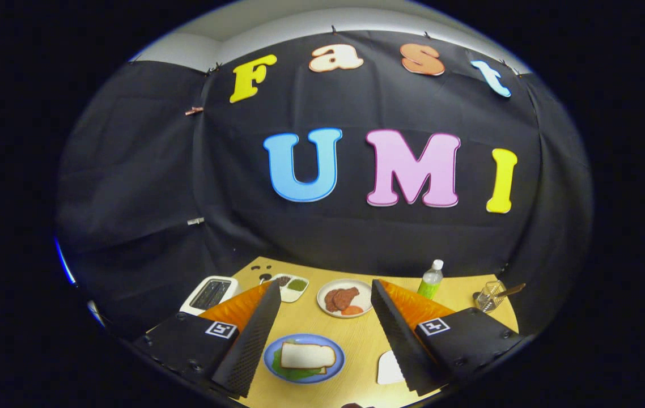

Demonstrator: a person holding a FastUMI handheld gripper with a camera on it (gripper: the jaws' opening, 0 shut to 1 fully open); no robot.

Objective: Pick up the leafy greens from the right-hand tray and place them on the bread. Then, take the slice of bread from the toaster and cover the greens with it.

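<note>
Inspecting the jaws [322,334], we find them released and empty; the bread slice [307,356] lies over the leafy greens [294,372] on the blue plate [334,350], between them, long axis crosswise.

Worktop [356,340]: plate [274,362] between the spread gripper [322,334] fingers, bread slice [306,356] atop greens [291,372] on it. Beyond: dish of meat slices [345,298]. Left of that, divided condiment tray [291,287], then toaster [209,294]. Bottle [430,280] and glass holder [489,296] behind right.
</note>
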